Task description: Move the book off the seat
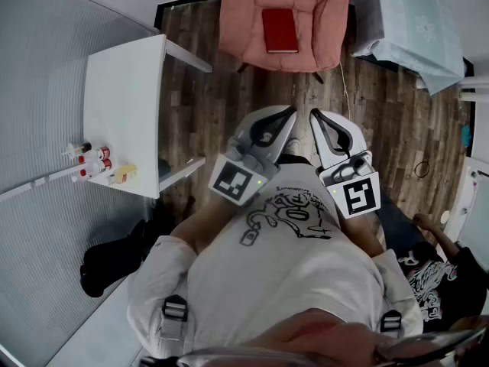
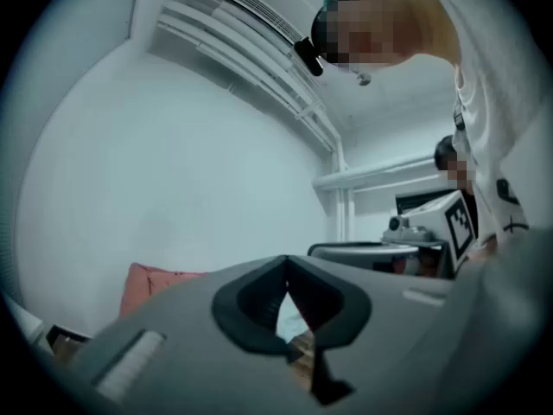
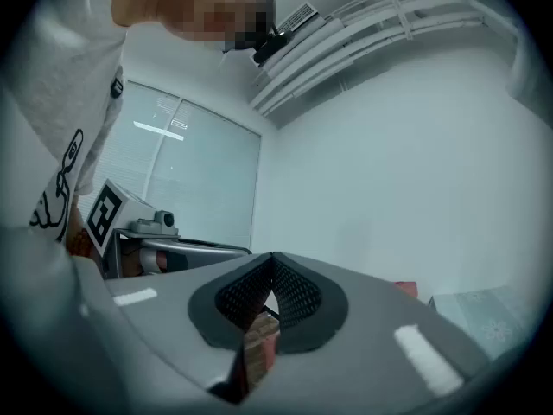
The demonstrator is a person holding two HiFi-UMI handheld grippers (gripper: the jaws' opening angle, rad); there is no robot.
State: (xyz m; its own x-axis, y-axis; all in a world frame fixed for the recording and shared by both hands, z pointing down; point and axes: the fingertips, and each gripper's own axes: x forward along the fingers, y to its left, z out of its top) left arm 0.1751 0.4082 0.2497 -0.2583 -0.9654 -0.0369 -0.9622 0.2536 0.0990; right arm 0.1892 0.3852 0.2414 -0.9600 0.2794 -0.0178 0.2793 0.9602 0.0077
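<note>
**Both Grippers Closed and Empty; Book Lying on the Seat**

The left gripper (image 1: 291, 112) and the right gripper (image 1: 314, 114) are held side by side in front of the person's white printed shirt (image 1: 298, 251), with their tips pointing toward the seat (image 1: 244, 29). Each gripper's own view shows its two jaws brought together at the tips with nothing clamped between them. Only wooden floor (image 1: 229, 105) shows through the small gap behind the pads. The two tips are near each other but apart.

The red book (image 1: 280, 30) lies flat on the cushion of the pink seat, roughly centred, with its long edges running toward the backrest. It is well apart from both grippers, and open floor lies between it and them.

A white table (image 1: 122, 82) stands at the person's left. Several small red-capped bottles (image 1: 95, 159) are grouped near its edge. A pale blue cloth (image 1: 412, 21) covers an object to the right of the seat. A dark bag (image 1: 114, 262) lies on the floor beside the table.
</note>
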